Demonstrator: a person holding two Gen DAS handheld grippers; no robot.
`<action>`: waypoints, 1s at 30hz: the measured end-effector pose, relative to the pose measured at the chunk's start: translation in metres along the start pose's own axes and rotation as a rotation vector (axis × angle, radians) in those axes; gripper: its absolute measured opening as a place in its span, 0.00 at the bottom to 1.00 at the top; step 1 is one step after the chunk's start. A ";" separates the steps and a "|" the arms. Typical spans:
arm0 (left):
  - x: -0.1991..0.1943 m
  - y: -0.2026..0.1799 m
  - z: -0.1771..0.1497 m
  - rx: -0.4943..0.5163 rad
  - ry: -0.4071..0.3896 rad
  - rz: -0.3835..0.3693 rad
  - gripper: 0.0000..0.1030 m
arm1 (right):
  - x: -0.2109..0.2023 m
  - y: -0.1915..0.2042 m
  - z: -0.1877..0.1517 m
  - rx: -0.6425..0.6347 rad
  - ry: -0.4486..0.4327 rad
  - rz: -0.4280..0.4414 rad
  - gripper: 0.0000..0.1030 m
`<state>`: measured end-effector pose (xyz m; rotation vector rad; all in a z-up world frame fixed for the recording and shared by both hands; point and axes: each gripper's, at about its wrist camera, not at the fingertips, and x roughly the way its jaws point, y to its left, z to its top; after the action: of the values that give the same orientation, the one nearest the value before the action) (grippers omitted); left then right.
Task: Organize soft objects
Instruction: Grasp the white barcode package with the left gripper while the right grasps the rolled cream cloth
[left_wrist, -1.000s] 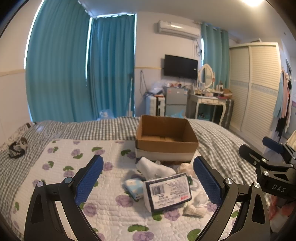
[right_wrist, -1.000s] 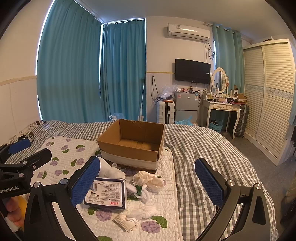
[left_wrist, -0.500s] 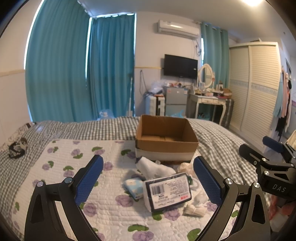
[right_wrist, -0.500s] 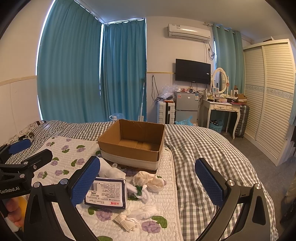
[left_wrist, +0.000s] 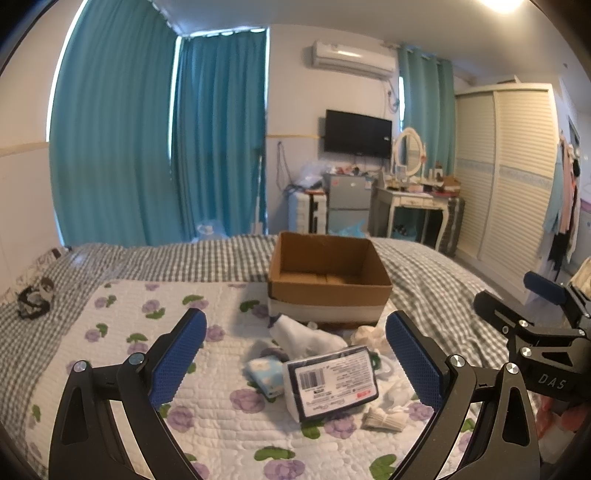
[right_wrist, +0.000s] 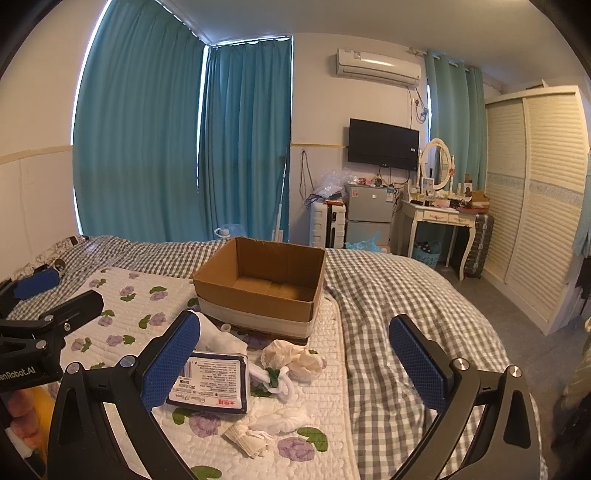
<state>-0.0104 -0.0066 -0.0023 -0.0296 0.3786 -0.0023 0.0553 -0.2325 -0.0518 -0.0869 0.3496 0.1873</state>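
Observation:
An open, empty cardboard box stands on the bed. In front of it lies a pile of soft things: a dark-edged labelled tissue pack, a light blue patterned pack, white cloths, a cream bundle and small rolled socks. My left gripper is open and empty, held above the pile. My right gripper is open and empty, to the right of the left one and above the pile's right side.
The pile lies on a white floral quilt over a grey checked bedspread. A small black and white object lies at the bed's left. Beyond the bed stand a dressing table, a small fridge and a wardrobe.

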 end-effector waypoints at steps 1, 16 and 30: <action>-0.002 0.000 0.000 0.001 -0.002 -0.004 0.97 | -0.002 0.000 0.000 -0.001 -0.001 -0.001 1.00; 0.022 0.038 -0.035 0.061 0.165 -0.070 0.97 | 0.024 0.031 -0.056 0.029 0.285 -0.068 1.00; 0.097 0.081 -0.100 -0.010 0.336 -0.080 0.96 | 0.124 0.058 -0.140 0.190 0.607 -0.103 0.76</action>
<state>0.0430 0.0707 -0.1334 -0.0543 0.7134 -0.0854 0.1122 -0.1713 -0.2288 0.0294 0.9638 0.0200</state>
